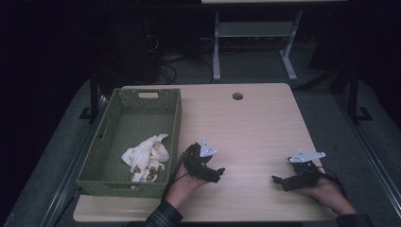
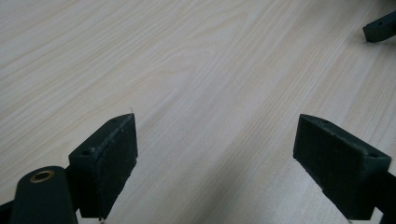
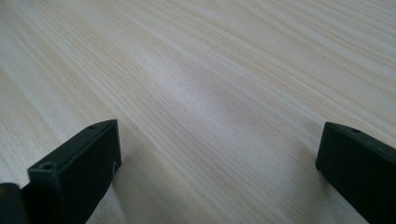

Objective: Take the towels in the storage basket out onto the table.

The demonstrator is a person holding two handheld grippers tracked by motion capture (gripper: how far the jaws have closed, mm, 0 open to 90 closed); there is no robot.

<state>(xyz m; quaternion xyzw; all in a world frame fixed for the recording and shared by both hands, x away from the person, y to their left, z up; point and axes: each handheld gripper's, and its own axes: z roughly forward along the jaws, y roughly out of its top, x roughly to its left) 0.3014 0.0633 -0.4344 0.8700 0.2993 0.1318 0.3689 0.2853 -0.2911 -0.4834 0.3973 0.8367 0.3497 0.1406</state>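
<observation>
Wooden table [image 1: 255, 123], both claws [image 1: 220, 173] [image 1: 276, 180] low, spread wide, facing inward.

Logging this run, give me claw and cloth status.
Left claw open, empty. Right claw open, empty. Cloth crumpled inside green basket. Nothing in the way.

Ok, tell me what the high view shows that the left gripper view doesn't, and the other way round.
High view: a green basket at the table's left side with a crumpled white cloth in it, plus both hands with their tongs, left and right.

Left gripper view: its own pads close up, wide apart, with nothing between them.

Both: the light wooden tabletop.
</observation>
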